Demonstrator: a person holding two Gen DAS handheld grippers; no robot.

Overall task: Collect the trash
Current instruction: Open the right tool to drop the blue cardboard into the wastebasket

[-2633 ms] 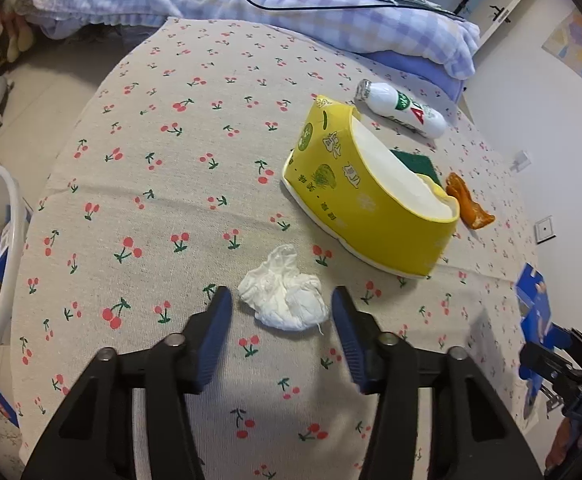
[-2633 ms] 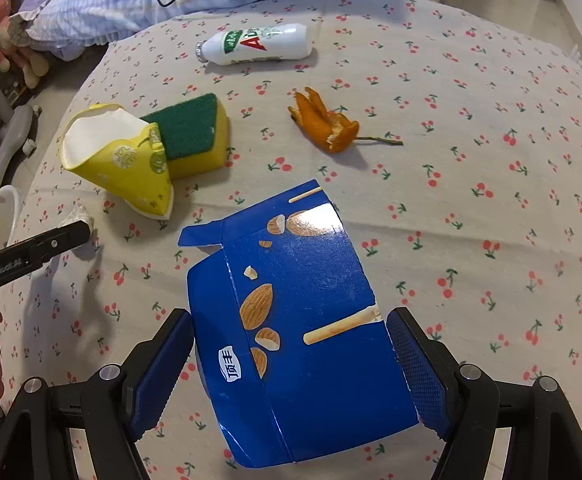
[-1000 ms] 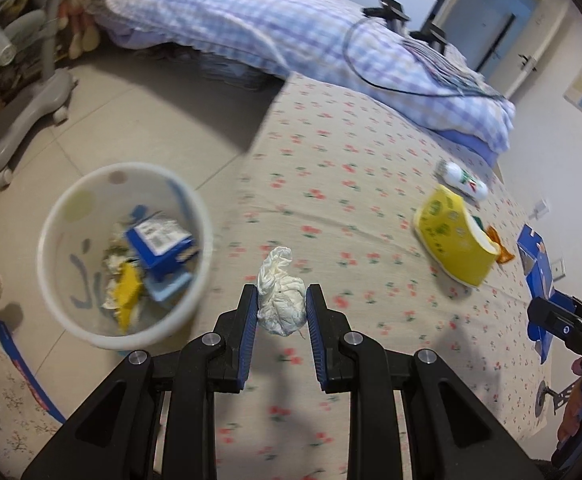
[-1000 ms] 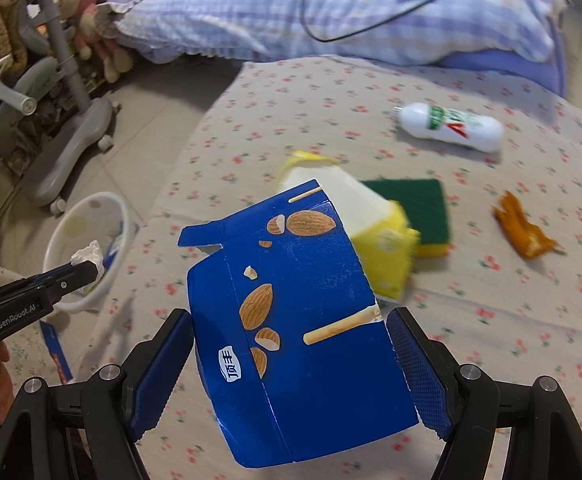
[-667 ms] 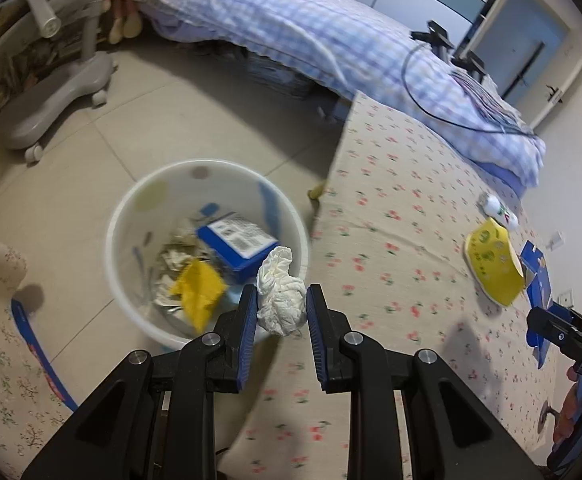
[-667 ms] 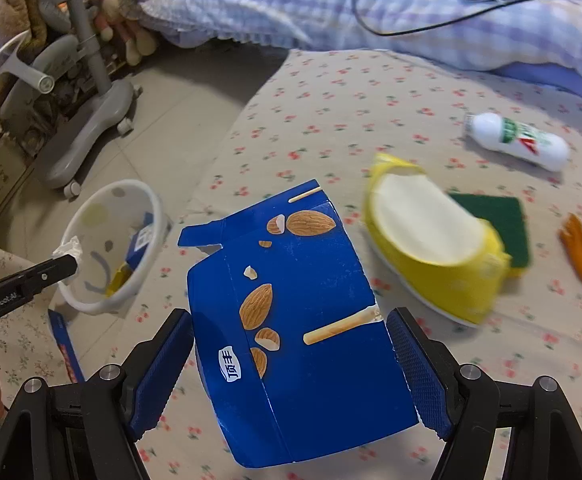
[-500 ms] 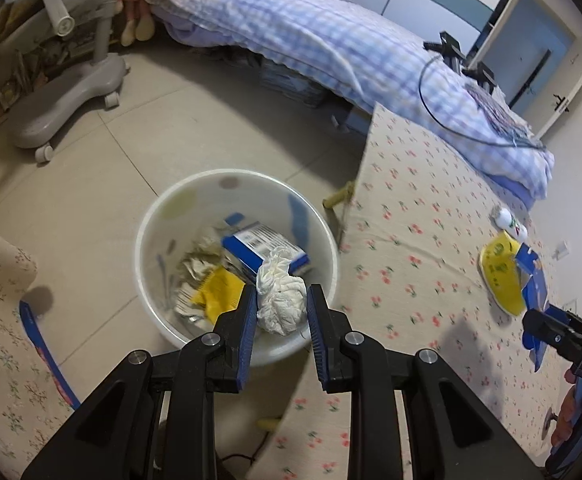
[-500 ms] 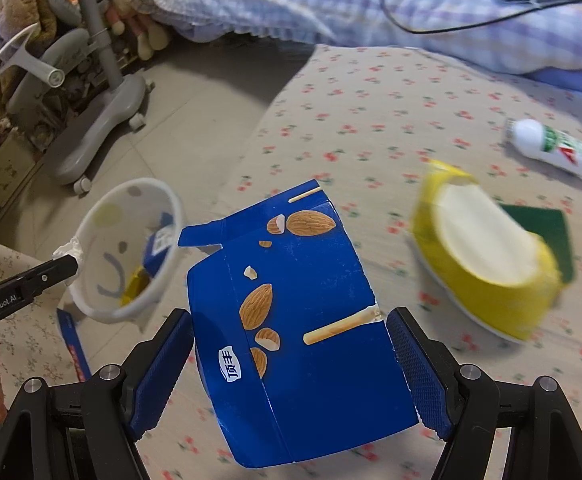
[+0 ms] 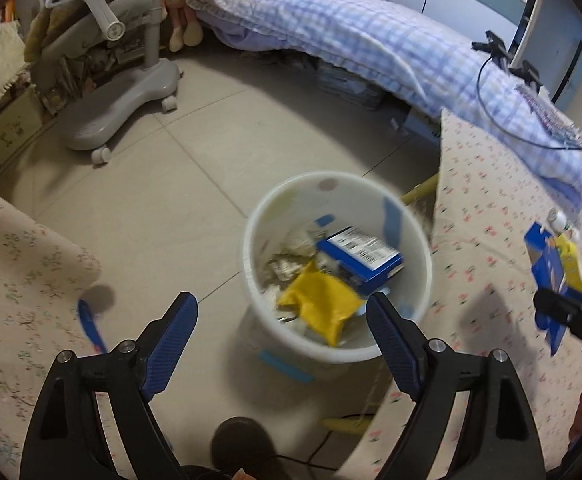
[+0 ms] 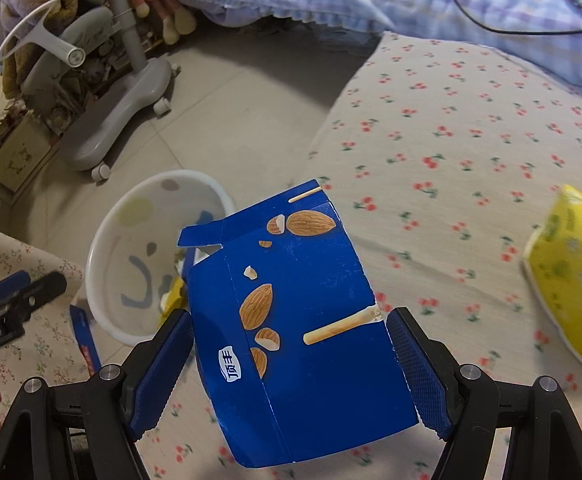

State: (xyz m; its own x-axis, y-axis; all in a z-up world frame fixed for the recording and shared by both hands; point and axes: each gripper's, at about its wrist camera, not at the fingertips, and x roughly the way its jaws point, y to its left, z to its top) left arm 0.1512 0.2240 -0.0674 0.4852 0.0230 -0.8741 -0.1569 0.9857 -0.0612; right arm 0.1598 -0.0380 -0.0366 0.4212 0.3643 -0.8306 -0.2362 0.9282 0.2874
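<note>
Above one white bin (image 9: 337,208), the left gripper (image 9: 282,312) fingers spread empty; right gripper (image 10: 289,332) fingers pinch one blue carton (image 10: 303,320).

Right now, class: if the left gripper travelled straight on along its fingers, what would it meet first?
Probably the white trash bin: the open left gripper points at its near wall, though depth is unclear and it might hit the floor first.

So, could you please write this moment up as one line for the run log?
left gripper: open, nothing between fingers, near white bin | right gripper: shut on blue snack box | yellow container: on table
</note>
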